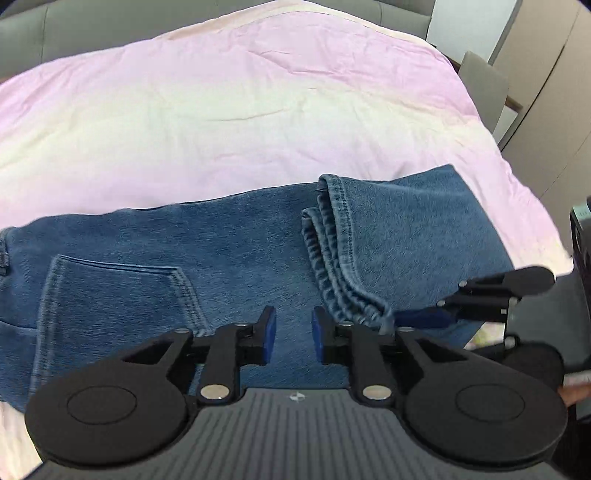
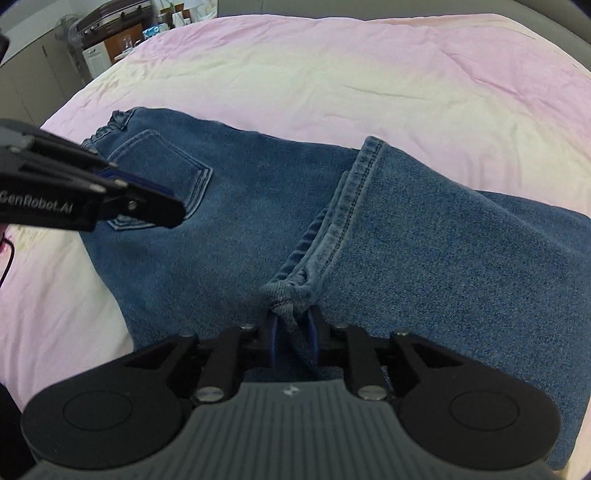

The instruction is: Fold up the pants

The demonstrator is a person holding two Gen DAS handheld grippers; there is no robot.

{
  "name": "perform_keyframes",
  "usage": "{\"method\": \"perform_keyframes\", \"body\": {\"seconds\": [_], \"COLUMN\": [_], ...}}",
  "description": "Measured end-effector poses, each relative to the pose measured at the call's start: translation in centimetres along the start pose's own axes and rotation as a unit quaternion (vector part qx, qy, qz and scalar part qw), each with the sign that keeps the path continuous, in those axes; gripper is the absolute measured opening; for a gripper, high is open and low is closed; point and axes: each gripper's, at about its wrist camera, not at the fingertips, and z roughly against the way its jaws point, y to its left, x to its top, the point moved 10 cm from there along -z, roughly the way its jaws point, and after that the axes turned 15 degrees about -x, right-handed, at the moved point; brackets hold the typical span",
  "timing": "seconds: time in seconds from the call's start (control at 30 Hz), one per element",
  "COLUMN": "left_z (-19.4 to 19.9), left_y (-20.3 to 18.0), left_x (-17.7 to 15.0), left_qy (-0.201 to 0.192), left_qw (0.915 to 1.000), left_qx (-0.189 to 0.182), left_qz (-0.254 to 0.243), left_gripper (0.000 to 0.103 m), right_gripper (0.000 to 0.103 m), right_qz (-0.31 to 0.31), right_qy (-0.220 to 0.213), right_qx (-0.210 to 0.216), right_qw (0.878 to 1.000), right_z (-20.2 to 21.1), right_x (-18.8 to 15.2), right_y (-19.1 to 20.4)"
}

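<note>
Blue denim pants (image 1: 229,254) lie folded on a pink bedsheet (image 1: 229,110), back pocket (image 1: 118,295) to the left, leg hems (image 1: 332,236) laid over the middle. My left gripper (image 1: 293,336) is open and empty just above the denim near the pocket. It shows at the left of the right wrist view (image 2: 147,199). My right gripper (image 2: 293,332) is shut on the near corner of the leg hem (image 2: 288,295); it shows at the right of the left wrist view (image 1: 424,317). The pants (image 2: 424,258) fill the middle of the right wrist view.
The bed's right edge (image 1: 524,192) drops to a grey chair (image 1: 484,85) and beige wall panels. A fan and cluttered shelves (image 2: 110,37) stand beyond the bed's far left corner. A grey headboard (image 1: 110,29) runs behind.
</note>
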Motion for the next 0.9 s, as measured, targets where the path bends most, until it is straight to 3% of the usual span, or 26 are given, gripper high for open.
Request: {"method": "perform_keyframes", "body": {"seconds": [0.03, 0.07, 0.17, 0.27, 0.47, 0.53, 0.7, 0.87, 0.9], "left_z": [-0.4, -0.9, -2.7, -5.1, -7.4, -7.6, -8.6, -9.7, -9.9], "left_y": [0.0, -0.1, -0.4, -0.7, -0.7, -0.5, 0.3, 0.9, 0.9], "left_x": [0.1, 0.4, 1.2, 1.8, 3.9, 4.9, 6.7, 7.0, 7.0], "left_qy": [-0.003, -0.006, -0.016, -0.012, -0.030, -0.043, -0.059, -0.058, -0.057], "left_qw": [0.9999, 0.9997, 0.9974, 0.9939, 0.9936, 0.9935, 0.9907, 0.9900, 0.9898], "left_qx": [-0.008, -0.017, -0.042, -0.059, -0.041, -0.032, -0.028, -0.023, -0.023], "left_qz": [0.008, 0.018, 0.056, 0.092, 0.101, 0.101, 0.119, 0.127, 0.129], "left_gripper": [0.036, 0.039, 0.048, 0.051, 0.051, 0.052, 0.055, 0.061, 0.061], "right_gripper": [0.041, 0.046, 0.048, 0.048, 0.035, 0.027, 0.012, 0.010, 0.010], "right_qz": [0.002, 0.003, 0.015, 0.015, -0.061, -0.098, -0.160, -0.135, -0.127], "right_qy": [0.002, 0.000, -0.020, -0.036, -0.051, -0.055, -0.037, 0.046, 0.038], "right_qx": [0.014, 0.020, 0.013, -0.035, -0.146, -0.162, -0.104, -0.043, -0.051], "right_qw": [1.000, 1.000, 1.000, 0.999, 0.986, 0.980, 0.981, 0.989, 0.990], "right_z": [0.7, 1.2, 3.3, 4.8, 4.0, 3.3, -0.6, -8.0, -8.7], "right_x": [0.1, 0.3, 1.1, 1.4, 2.4, 2.9, 2.9, -1.2, -1.6], "right_y": [-0.1, -0.2, -1.8, -6.4, -19.6, -23.2, -24.7, -20.7, -20.2]}}
